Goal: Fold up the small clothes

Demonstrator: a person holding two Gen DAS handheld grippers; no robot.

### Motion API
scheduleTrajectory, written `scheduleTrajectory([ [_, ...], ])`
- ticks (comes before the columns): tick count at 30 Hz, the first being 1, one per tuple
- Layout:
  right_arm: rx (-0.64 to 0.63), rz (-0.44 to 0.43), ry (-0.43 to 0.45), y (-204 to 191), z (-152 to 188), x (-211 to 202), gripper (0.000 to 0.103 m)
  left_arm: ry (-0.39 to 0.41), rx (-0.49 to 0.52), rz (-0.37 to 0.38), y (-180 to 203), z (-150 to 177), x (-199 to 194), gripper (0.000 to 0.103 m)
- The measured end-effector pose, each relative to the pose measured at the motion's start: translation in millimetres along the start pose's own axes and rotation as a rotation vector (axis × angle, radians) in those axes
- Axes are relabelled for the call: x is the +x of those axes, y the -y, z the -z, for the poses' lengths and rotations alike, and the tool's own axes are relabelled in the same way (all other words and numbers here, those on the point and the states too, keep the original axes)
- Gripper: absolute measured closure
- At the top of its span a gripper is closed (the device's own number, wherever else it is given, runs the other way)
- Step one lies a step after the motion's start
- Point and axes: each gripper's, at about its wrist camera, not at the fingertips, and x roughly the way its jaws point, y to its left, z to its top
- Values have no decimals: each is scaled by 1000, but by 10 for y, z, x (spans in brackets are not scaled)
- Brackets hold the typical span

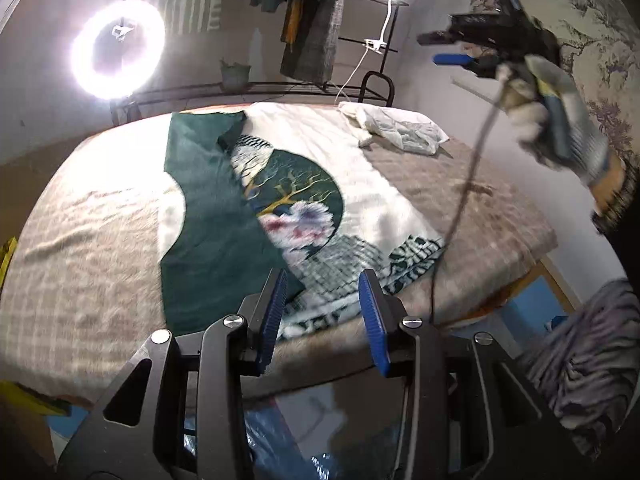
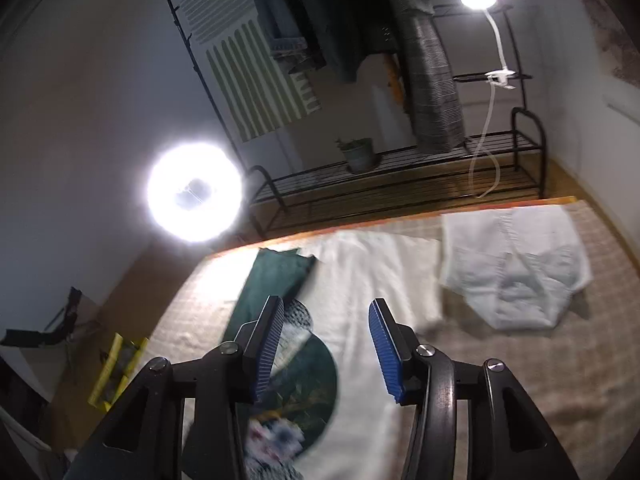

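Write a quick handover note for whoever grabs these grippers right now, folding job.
Left gripper: open, empty, above the near bed edge.
Right gripper: open, empty, raised over the bed.
White printed shirt lies spread mid-bed, its green back side folded over one side.
White garment lies unfolded at the far corner.
Done: apparently a first fold on the shirt.
Left: finish the shirt, then the white garment.

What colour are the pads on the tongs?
Blue pads, ribbed; clearest in the right wrist view.

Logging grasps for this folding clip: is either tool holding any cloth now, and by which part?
Nothing is held. The left tool and right tool are both open above the white printed shirt, gripping no cloth.
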Motion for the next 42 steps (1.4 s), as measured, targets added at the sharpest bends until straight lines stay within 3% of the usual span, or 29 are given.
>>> scheduleTrajectory([
  [5,28,44,2,327,190,-309,55,-2,21,33,299,-71,293,65],
  [16,179,106,-37,1307,526,-565,55,-107,79,147,1165,-171,1149,65],
  [19,221,90,-46,1503,568,-546,55,-133,134,120,1363,-174,1383,62],
  [21,240,71,-55,1572,588,-516,55,-154,170,102,1474,-157,1521,47],
  [26,274,14,-95,1632,576,-252,55,-226,176,13,1538,-150,1844,46],
  [28,282,-5,-112,1620,553,-105,55,-236,150,2,1474,-160,1905,52],
  [30,285,-28,-140,1593,517,141,55,-214,143,-16,1416,-193,1928,88],
  [32,285,-37,-163,1564,490,344,55,-220,114,0,1330,-244,1956,99],
  [36,292,-43,-227,1504,463,904,55,-214,-16,76,1081,-378,1866,100],
  [42,374,-26,-254,1574,458,1631,55,-167,-62,109,931,-517,1705,100],
])
